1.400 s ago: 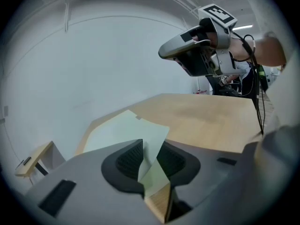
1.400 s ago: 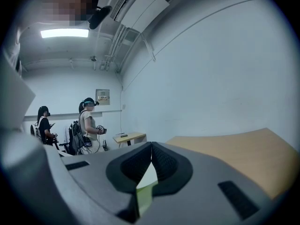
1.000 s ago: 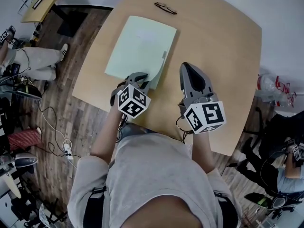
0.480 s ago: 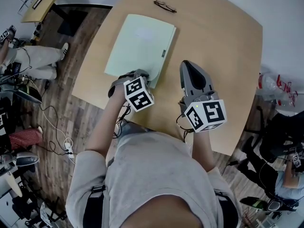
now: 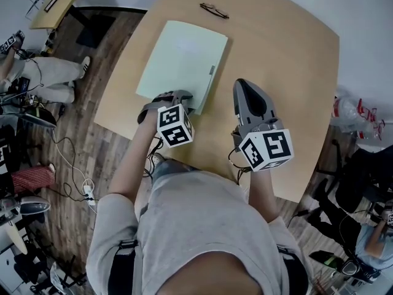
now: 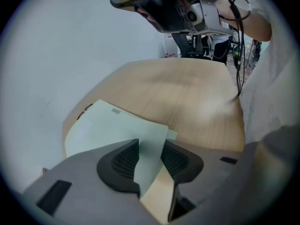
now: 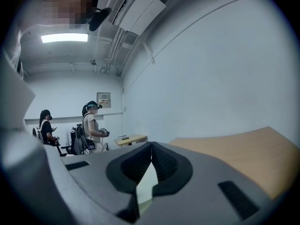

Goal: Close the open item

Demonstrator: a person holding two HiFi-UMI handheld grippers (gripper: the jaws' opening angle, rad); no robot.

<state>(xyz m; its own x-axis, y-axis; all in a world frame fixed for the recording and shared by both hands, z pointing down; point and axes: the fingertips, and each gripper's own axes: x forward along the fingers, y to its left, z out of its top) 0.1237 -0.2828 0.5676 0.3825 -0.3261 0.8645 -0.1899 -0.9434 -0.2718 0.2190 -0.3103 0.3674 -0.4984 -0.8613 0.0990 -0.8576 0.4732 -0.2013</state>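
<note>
Reaching out over the near edge of the tabletop [image 5: 279, 66], both forearms stretch forward from the person's body, each hand gripping one tool. The left tongs [image 6: 151, 147] point low across the wood. The right tongs [image 7: 151, 146] aim further up, so their camera takes in a white wall and a ceiling light.

The tabletop is pale wood with rounded corners, and a pair of glasses [image 5: 214, 10] lies at its far edge. Around it is a dark plank floor [image 5: 110, 158] with cables trailing over it. A seated person's legs [image 5: 43, 78] show at the left. In the right gripper view two people [image 7: 70, 132] stand in the distance beside a small table [image 7: 131, 138].

The pale green folder [image 5: 181, 57] lies flat and shut on the tabletop, its far edge near the glasses. Its near corner runs between the pads of the left tongs [image 5: 175, 97]. Those jaws are opening and stand clear of the thin sheet, released rather than pinching it. A sliver of an inner sheet peeks past the cover's right edge.

The right tongs [image 5: 241, 85] sit just beside the folder's right edge, apart from it. Their jaws are clenched with nothing in them.
</note>
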